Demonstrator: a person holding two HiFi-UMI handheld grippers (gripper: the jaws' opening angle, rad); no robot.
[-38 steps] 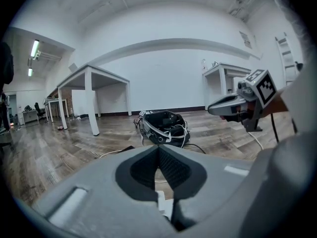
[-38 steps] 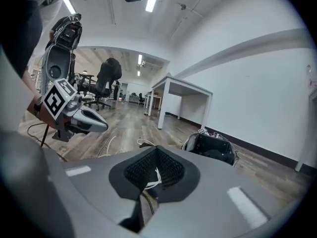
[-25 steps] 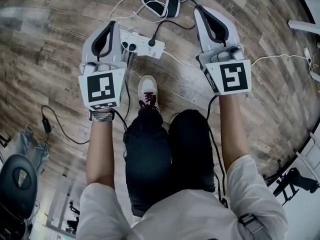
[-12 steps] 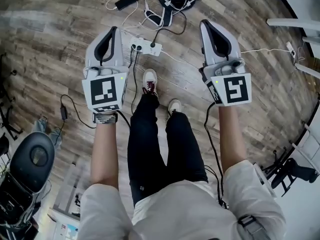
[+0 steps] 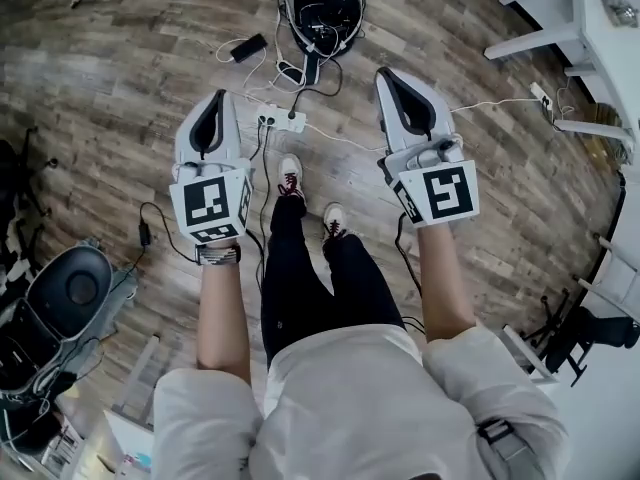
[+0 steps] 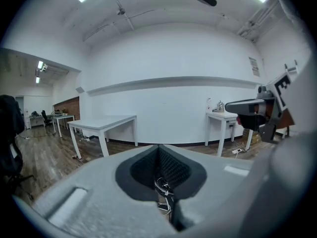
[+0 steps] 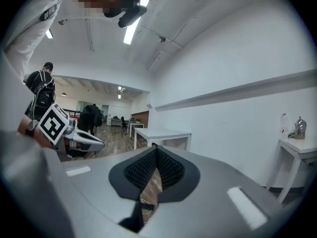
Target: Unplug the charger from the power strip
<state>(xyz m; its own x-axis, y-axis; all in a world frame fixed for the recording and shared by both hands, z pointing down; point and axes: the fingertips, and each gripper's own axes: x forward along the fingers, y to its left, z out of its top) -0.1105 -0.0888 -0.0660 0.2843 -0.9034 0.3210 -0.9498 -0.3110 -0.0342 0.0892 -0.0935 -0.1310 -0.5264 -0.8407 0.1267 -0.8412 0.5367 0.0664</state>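
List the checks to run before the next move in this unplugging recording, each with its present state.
1. Left gripper empty: ok, its jaws are shut with nothing between them.
2. Right gripper empty: ok, its jaws are shut with nothing between them.
3. White plastic power strip in sight: ok, it lies on the wooden floor in the head view.
4. Grippers within reach of the strip: not ok, both are held high, and their views face walls and tables.
5. Charger out of the strip: cannot tell, dark plugs seem to sit in it but are too small to tell.
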